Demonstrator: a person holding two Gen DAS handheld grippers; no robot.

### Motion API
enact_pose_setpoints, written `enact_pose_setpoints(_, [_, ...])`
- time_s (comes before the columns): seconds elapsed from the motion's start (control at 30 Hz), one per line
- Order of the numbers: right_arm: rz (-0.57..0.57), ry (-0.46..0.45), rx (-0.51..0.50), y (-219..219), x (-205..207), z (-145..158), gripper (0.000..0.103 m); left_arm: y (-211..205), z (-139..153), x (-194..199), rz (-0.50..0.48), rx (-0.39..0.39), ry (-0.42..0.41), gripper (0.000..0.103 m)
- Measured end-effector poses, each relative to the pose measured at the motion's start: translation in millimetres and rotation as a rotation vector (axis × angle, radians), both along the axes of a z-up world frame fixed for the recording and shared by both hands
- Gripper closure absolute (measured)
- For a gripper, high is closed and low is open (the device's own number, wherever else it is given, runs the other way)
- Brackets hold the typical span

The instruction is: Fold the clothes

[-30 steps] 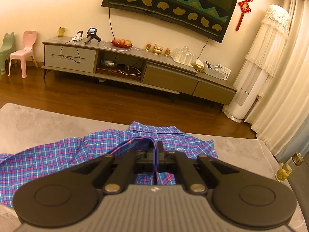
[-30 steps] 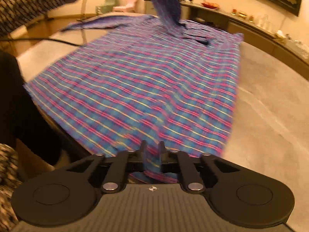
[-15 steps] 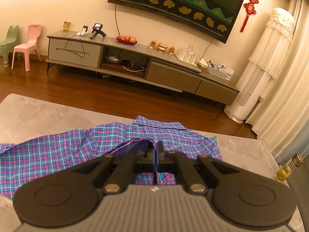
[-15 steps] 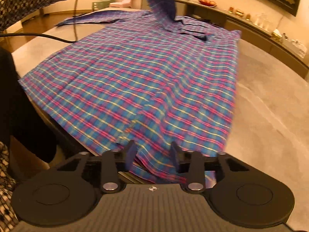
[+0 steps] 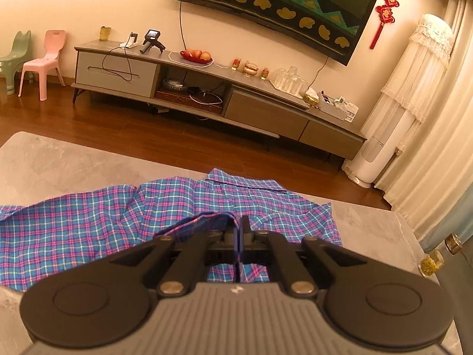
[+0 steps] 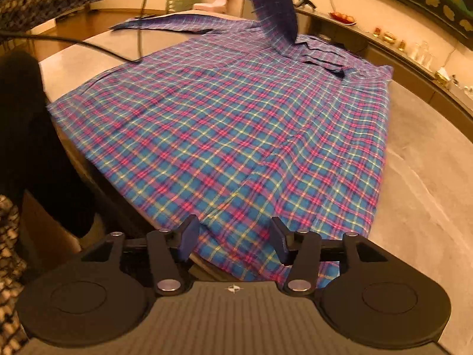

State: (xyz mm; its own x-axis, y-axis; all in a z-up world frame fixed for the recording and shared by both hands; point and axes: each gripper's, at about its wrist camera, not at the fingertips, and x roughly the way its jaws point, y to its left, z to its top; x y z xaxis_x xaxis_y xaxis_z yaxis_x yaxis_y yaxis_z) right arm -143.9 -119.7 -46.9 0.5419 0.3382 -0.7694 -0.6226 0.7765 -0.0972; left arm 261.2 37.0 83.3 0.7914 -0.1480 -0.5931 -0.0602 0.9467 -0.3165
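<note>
Two grippers differ: left gripper (image 5: 239,230) pinches the plaid shirt (image 6: 236,124) while right gripper (image 6: 233,236) is opening over its hem, so uneven pull may skew the fold.

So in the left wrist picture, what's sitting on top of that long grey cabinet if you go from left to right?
Small yellow cup → black handheld device with a little screen → red dish of fruit → cluster of clear glasses → white box of small items.
</note>
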Motion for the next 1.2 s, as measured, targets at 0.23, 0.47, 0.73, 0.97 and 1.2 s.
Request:
enact_pose_setpoints(0.23, [-0.072,-0.047,-0.146,-22,4,4,0.075,12,-2,-6,0.019,-0.017,-0.001,0.102])
enact_pose_setpoints(0.47, [-0.013,-0.044,-0.021,13,-4,16,0.051,7,-11,-8,0.011,-0.030,0.014,0.102])
enact_pose_setpoints(0.73, [-0.077,-0.138,-0.266,26,-7,1,0.070,12,-12,-17,0.020,-0.035,0.006,0.102])
enact_pose_setpoints(0.97, [-0.086,-0.215,-0.408,9,-11,-3,0.103,16,-9,-22,0.027,-0.039,-0.004,0.102])
enact_pose_setpoints(1.2, [-0.055,-0.233,-0.382,-11,-21,18,0.103,19,-7,-23,0.021,-0.017,-0.012,0.102])
